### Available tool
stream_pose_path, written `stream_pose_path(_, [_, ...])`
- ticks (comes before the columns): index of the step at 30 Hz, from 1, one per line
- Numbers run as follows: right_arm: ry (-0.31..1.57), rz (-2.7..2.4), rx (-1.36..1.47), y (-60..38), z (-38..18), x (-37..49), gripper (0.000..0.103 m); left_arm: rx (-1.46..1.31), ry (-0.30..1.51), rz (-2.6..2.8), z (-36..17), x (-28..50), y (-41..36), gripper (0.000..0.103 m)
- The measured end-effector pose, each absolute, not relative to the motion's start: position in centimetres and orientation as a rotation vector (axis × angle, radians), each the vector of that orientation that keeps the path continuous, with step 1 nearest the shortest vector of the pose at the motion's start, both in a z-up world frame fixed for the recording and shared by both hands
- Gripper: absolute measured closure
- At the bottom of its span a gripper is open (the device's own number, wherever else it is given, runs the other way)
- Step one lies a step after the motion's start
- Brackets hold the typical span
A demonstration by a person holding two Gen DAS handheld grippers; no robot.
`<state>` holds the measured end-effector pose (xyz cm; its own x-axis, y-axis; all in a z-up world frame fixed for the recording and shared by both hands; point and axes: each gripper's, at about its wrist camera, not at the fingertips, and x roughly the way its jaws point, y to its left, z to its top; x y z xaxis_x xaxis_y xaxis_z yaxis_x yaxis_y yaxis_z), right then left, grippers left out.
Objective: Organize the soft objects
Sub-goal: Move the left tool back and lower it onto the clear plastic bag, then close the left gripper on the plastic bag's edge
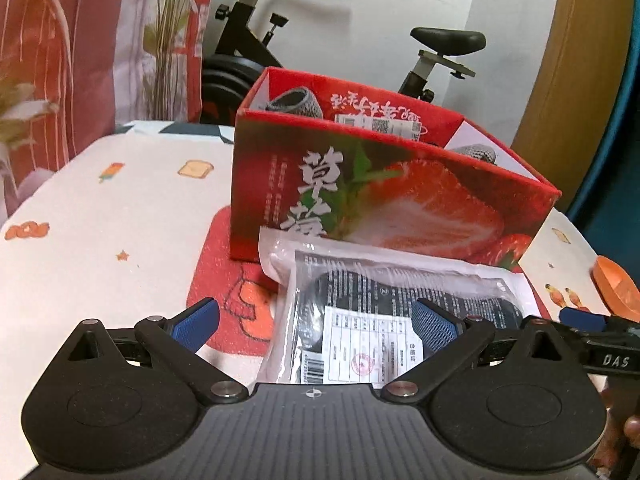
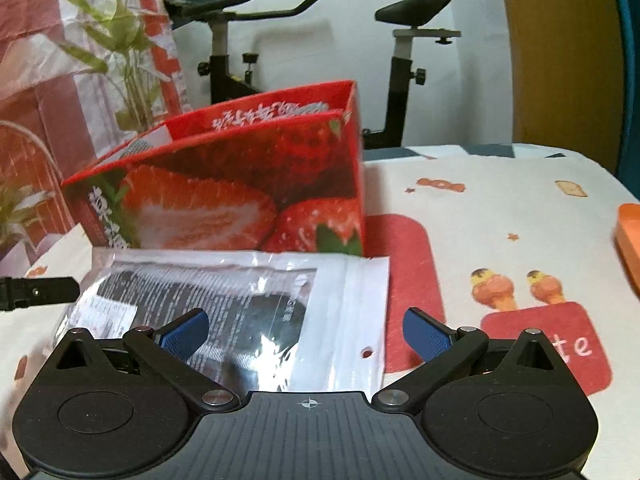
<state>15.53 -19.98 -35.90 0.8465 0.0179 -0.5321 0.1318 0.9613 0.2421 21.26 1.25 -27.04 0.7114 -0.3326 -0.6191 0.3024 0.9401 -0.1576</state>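
A clear plastic packet [image 1: 384, 304] with a dark soft item and a white label lies flat on the tablecloth, against the front of a red strawberry box [image 1: 400, 192]. Rolled grey knit items [image 1: 296, 104] stick up inside the box. My left gripper [image 1: 316, 326] is open, its blue pads either side of the packet's near left end without touching it. In the right wrist view the packet [image 2: 224, 312] lies before the box [image 2: 240, 184]. My right gripper [image 2: 306, 332] is open over the packet's right end. The right gripper's blue tip [image 1: 580, 320] shows at the left view's right edge.
The table wears a white printed cloth [image 1: 120, 220] with red patches. An orange object [image 2: 630, 240] lies at the right edge. An exercise bike [image 2: 400, 60] stands behind the table, and plants [image 2: 120, 40] with a red-and-white curtain at the back left.
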Motion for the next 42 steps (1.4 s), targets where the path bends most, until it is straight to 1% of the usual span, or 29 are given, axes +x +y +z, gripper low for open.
stream_pose_path(6, [0.595,-0.035,0.282,-19.7,-36.8,16.1,0.001,-0.065,0.712,-0.359,-28.1,21.3,1.5,0.0])
stream_pose_path(8, [0.603,-0.024,0.287,-19.7,-36.9,16.2,0.001,-0.072,0.716,-0.365,-28.5,21.4,1.6,0.002])
stream_pose_path(12, [0.618,-0.004,0.29,-19.7,-37.1,16.3,0.001,-0.093,0.725,-0.387,-28.8,21.5,1.4,0.012])
stream_pose_path(14, [0.623,0.0,0.296,-19.8,-37.2,16.4,0.001,-0.103,0.74,-0.392,-29.2,21.6,1.4,0.019])
stream_pose_path(15, [0.626,0.002,0.3,-19.9,-37.2,16.5,0.001,-0.114,0.753,-0.397,-29.4,21.7,1.4,0.026])
stream_pose_path(16, [0.629,0.004,0.305,-20.0,-37.3,16.5,0.001,-0.134,0.766,-0.41,-29.5,21.8,1.5,0.029])
stream_pose_path(22, [0.637,0.022,0.314,-20.2,-37.4,16.6,0.0,-0.147,0.772,-0.431,-29.8,21.6,1.4,0.032])
stream_pose_path(30, [0.63,0.037,0.344,-20.4,-37.4,16.5,0.001,-0.138,0.82,-0.542,-29.8,20.8,0.1,0.032])
stream_pose_path(35, [0.62,0.032,0.36,-20.8,-37.4,16.2,0.008,-0.084,0.83,-0.569,-30.0,20.1,-1.2,0.032])
stream_pose_path(38, [0.639,0.025,0.335,-20.9,-37.2,16.0,0.014,-0.117,0.839,-0.563,-30.2,20.5,-0.8,0.032])
stream_pose_path(42, [0.666,0.031,0.3,-20.8,-36.8,15.9,0.019,-0.118,0.859,-0.509,-30.4,21.3,-0.3,0.032])
